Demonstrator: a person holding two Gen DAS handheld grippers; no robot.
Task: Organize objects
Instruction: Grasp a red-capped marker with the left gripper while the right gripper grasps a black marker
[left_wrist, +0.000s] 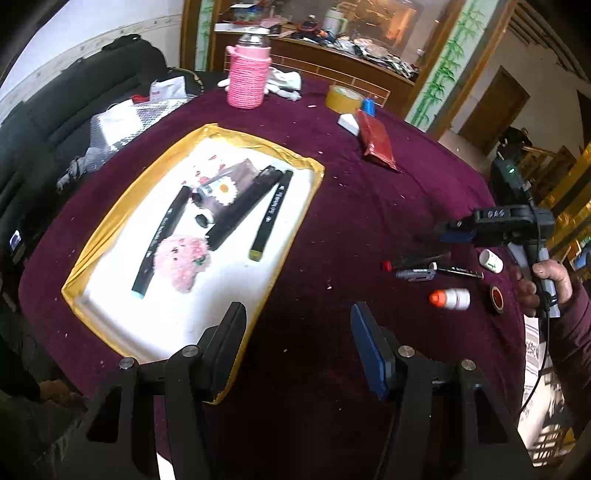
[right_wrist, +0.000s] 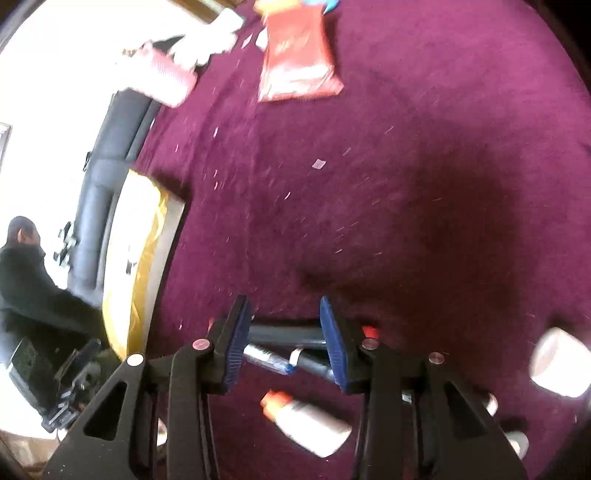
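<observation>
A yellow-rimmed white tray (left_wrist: 114, 218) holds several black markers (left_wrist: 162, 240), a pink fluffy ball (left_wrist: 181, 260) and small caps. My left gripper (left_wrist: 297, 308) hangs open over the tray's near right edge with nothing between its pads. To the right, a hand holds my right gripper (left_wrist: 448, 230) above a cluster of pens. In the right wrist view, that gripper (right_wrist: 283, 301) is open. A dark red-capped marker (right_wrist: 284, 332) lies crosswise under its pads, reaching past the right finger. A blue-grey pen (right_wrist: 266, 356) and a white bottle with an orange cap (right_wrist: 310, 424) lie nearer.
A purple cloth covers the table (left_wrist: 369, 206). A pink knitted flask (left_wrist: 247, 74), yellow tape roll (left_wrist: 343, 98) and red packet (left_wrist: 378, 138) sit at the back. A small white tube (left_wrist: 491, 260) and red tape roll (left_wrist: 496, 297) lie near the hand. A black sofa (left_wrist: 55, 129) stands left.
</observation>
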